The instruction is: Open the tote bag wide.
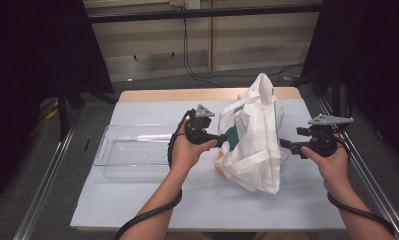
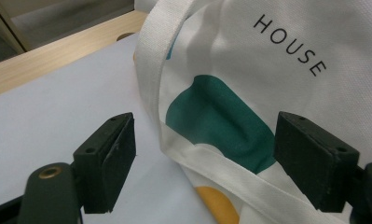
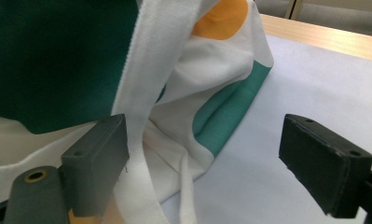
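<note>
— What's on the table [image 1: 152,200]?

— The biggest thing is a white tote bag [image 1: 254,145] with green and orange patches, standing slumped right of the middle on the pale sheet. To its left lies a clear plastic tray [image 1: 132,150], flat, with nothing visible in it.

— And the person?

— Both hands are on either side of the bag. The left claw [image 1: 223,142] points at the bag's left face and the right claw [image 1: 286,146] at its right face, low down.

— Gripping it?

— No. In the left gripper view the left claw [image 2: 204,158] stands spread, with the printed side and a handle strap [image 2: 148,70] between the pads but no pad pressing cloth. In the right gripper view the right claw [image 3: 204,163] is spread too; a strap [image 3: 141,93] hangs just against its left pad, and the other pad stands well apart over bare sheet.

— So what's the step, do you reckon?

— Taking hold of the bag from both sides, I'd judge, perhaps to open it or lift it. To do it well, I'd push each claw in until a firm fold of cloth or the strap sits squarely between the pads, then squeeze. The cloth is limp, so a shallow nip could slip out, and pulling one side first could tip the bag over.
</note>
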The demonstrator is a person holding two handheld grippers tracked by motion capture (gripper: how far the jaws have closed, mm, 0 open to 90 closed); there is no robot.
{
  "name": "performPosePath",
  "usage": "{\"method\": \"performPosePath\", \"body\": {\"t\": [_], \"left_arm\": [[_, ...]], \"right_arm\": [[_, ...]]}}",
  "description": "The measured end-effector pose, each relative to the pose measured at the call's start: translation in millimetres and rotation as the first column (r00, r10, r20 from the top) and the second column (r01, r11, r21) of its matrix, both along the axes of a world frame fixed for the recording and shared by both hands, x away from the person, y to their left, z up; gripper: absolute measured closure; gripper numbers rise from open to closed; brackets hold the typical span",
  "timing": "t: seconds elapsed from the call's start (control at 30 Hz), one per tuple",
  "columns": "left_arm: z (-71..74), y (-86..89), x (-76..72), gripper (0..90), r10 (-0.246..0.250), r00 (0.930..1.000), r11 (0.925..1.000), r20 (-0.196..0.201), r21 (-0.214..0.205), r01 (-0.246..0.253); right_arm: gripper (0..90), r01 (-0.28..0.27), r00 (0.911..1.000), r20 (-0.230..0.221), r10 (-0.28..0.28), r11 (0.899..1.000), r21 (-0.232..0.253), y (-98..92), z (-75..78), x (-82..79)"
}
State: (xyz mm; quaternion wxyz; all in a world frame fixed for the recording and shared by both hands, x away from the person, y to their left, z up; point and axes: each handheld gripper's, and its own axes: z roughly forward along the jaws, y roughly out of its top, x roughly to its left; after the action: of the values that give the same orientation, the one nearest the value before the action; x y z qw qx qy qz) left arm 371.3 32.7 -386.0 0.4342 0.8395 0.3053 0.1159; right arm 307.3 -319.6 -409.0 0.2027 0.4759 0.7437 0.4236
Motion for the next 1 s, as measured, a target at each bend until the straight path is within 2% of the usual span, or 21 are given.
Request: {"method": "performPosePath", "body": {"t": [0.2,0.3,0.47,0.5,0.6,0.63,0.7,0.73,0.77,0.87,1.0], "left_arm": [[1.4,-1.4,-0.9,22.1,-0.005,1.0000,1.0000,0.006,-0.001,0.005],[1.5,-2.2,-0.9,22.6,-0.006,1.0000,0.9999,0.007,0.012,0.006],[1.5,-3.2,3.1,24.6,0.004,0.9999,1.0000,0.011,0.007,-0.004],[1.7,-3.6,4.6,25.2,0.005,0.9999,0.9998,0.013,0.019,-0.005],[0.9,-5.1,9.1,25.3,0.015,0.9998,0.9997,0.017,0.020,-0.015],[1.6,-5.1,10.8,25.4,0.015,0.9996,0.9992,0.022,0.036,-0.016],[0.4,-7.9,13.9,26.0,0.022,0.9994,0.9995,0.025,0.023,-0.023],[0.5,-8.8,15.9,26.3,0.020,0.9995,0.9993,0.023,0.031,-0.021],[-0.8,-10.5,17.9,27.2,0.024,0.9994,0.9996,0.027,0.015,-0.024],[-1.5,-14.2,23.7,30.3,0.029,0.9994,0.9992,0.021,0.027,-0.029],[-1.1,-18.1,30.7,34.0,0.038,0.9988,0.9988,0.031,0.031,-0.039]], "right_arm": [[15.3,-0.018,0.9998,0.005,0.018,1.000,0.018,4.7,7.1,-4.5],[16.0,-0.025,0.9997,0.002,0.025,1.000,0.003,7.8,9.0,-4.7],[17.5,-0.022,0.9997,-0.007,0.023,1.000,0.020,11.4,9.1,-0.7],[18.5,-0.021,0.9997,-0.011,0.021,1.000,0.019,12.3,9.0,0.2],[19.0,-0.019,0.9997,-0.012,0.020,1.000,0.020,14.1,8.3,3.7],[19.1,-0.017,0.9998,-0.009,0.017,0.999,0.029,14.6,8.6,4.6],[20.1,-0.010,0.9998,-0.017,0.010,0.999,0.044,15.2,8.9,7.2],[21.5,-0.004,0.9998,-0.021,0.005,0.999,0.050,15.4,8.7,8.6],[24.6,-0.007,0.9997,-0.025,0.008,0.998,0.057,15.8,8.5,10.0],[28.1,-0.010,0.9993,-0.035,0.012,0.998,0.056,16.9,7.7,13.4],[34.2,-0.011,0.9992,-0.039,0.014,0.998,0.063,18.2,6.9,15.6]]}}
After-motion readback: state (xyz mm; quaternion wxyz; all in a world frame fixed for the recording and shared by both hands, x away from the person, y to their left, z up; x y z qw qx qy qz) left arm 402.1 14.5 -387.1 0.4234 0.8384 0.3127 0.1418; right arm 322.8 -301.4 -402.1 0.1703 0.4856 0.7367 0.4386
